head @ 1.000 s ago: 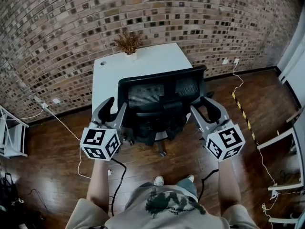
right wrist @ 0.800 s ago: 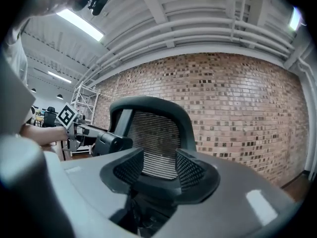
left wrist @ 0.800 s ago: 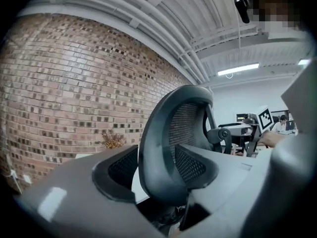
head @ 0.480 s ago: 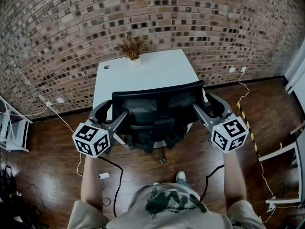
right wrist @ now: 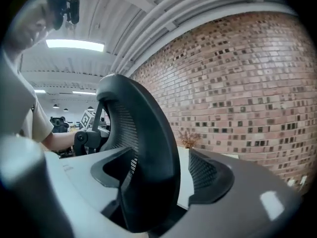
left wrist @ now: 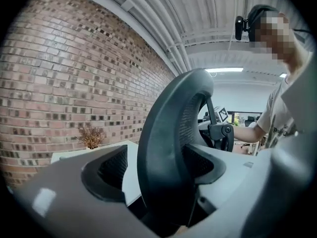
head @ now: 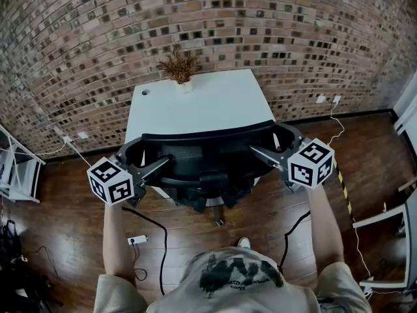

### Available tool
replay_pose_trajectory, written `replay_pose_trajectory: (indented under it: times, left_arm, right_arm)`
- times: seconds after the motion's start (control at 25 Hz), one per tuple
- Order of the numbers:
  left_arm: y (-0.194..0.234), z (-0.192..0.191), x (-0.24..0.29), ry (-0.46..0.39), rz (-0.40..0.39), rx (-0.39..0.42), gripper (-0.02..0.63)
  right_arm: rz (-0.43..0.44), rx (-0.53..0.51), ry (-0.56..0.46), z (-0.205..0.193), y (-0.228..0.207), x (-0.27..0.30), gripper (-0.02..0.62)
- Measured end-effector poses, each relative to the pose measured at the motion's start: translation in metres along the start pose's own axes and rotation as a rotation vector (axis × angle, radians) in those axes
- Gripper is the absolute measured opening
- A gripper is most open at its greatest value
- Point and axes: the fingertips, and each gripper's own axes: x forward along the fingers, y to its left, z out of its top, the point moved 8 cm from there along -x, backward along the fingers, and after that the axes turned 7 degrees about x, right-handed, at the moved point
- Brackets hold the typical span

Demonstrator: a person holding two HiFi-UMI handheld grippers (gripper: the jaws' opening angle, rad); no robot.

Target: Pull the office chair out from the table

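Observation:
The black mesh office chair point(head: 202, 150) stands tucked against the front edge of the white table point(head: 195, 103). My left gripper point(head: 151, 150) straddles the left side rim of the backrest, and my right gripper point(head: 266, 139) straddles the right side rim. Both sets of jaws are opening. In the left gripper view the backrest rim point(left wrist: 168, 133) stands between the pads of the left gripper point(left wrist: 157, 165), with a gap on the table side. In the right gripper view the rim point(right wrist: 148, 138) likewise sits between the spread pads of the right gripper point(right wrist: 163, 171), unpressed.
A dried plant in a pot point(head: 179, 67) stands at the table's far edge by the brick wall. Cables and a power strip point(head: 138, 240) lie on the wooden floor. A white rack point(head: 16, 175) stands at the left, white frames point(head: 391, 214) at the right.
Both grippers moved forward from behind the chair to the two side rims of its backrest, and their jaws spread wider around the rims.

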Motion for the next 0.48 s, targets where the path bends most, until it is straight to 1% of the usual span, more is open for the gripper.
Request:
replay_pose_trajectory:
  times: [0.16,0.2,0.24,0.28,0.32,0.48]
  left_arm:
    - [-0.0004,0.0007,0.0070,0.004,-0.027,0.003,0.360]
    - [-0.0012,0.0004,0.0078,-0.002,-0.036,0.001,0.346]
    - [-0.0025,0.0003,0.0083,-0.009,-0.040,0.000,0.310]
    - [-0.0039,0.0002,0.0084,-0.016,-0.038,-0.002,0.293]
    - [-0.0048,-0.0003,0.0082,-0.023,-0.033,-0.003,0.293]
    - [-0.0060,-0.0031,0.0055,-0.026,-0.012,-0.001,0.293]
  right_arm:
    - [0.068,0.020,0.017,0.0020,-0.0068,0.0038,0.348]
    - [0.079,0.022,0.018,0.0028,-0.0075,0.0046,0.347]
    - [0.090,0.020,0.020,0.0035,-0.0073,0.0057,0.343]
    - [0.103,0.016,0.023,0.0040,-0.0063,0.0068,0.315]
    - [0.112,0.012,0.026,0.0042,-0.0049,0.0078,0.268]
    - [0.103,0.014,0.020,0.0018,-0.0018,0.0103,0.268]
